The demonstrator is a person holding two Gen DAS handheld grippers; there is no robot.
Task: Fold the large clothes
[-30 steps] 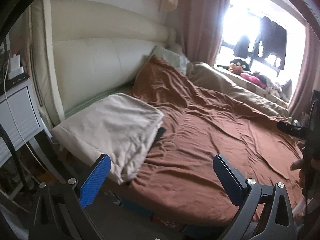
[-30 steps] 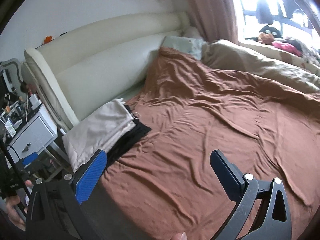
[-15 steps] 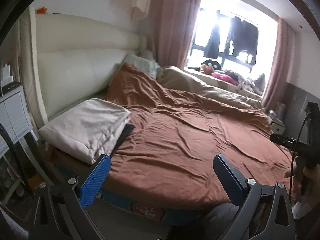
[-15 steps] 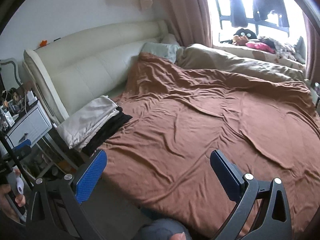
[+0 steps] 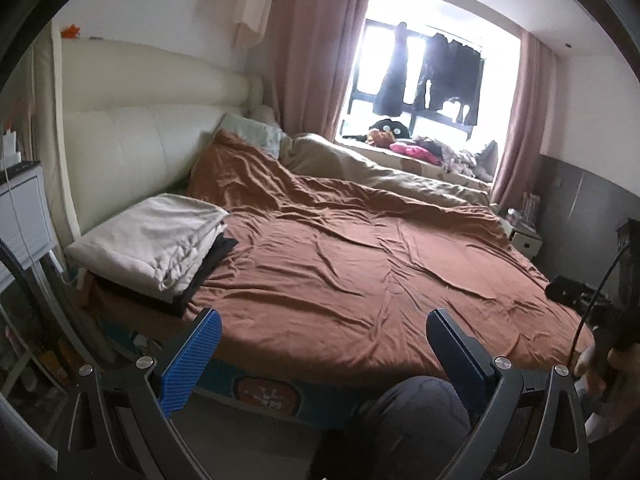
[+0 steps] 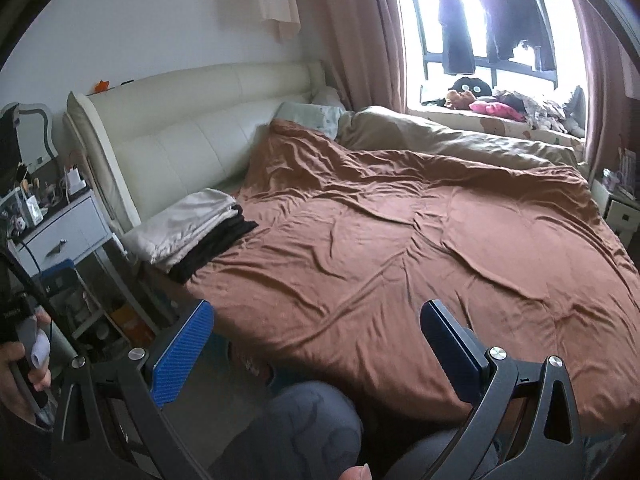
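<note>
A folded beige garment [image 5: 152, 240] [image 6: 188, 224] lies on top of a folded black one [image 5: 208, 270] [image 6: 216, 246] at the bed's left corner, near the headboard. A brown sheet [image 5: 360, 264] [image 6: 400, 248] covers the bed. My left gripper [image 5: 324, 344] hangs open beyond the bed's near edge, well back from the stack, holding nothing. My right gripper [image 6: 316, 336] is open too, empty, over the near edge. In the left wrist view the hand on the right gripper's handle [image 5: 612, 360] shows at the right.
A cream padded headboard [image 6: 192, 136] backs the bed. A white nightstand [image 6: 64, 232] with clutter stands left of it. A tan duvet [image 6: 460, 140] lies by the window sill, which holds toys and clothes [image 6: 496, 108]. The person's knee [image 6: 308, 428] is below the grippers.
Both grippers have pulled back and away from the bed, so the whole bed and window now show. The folded stack looks smaller and farther. Both stayed open.
</note>
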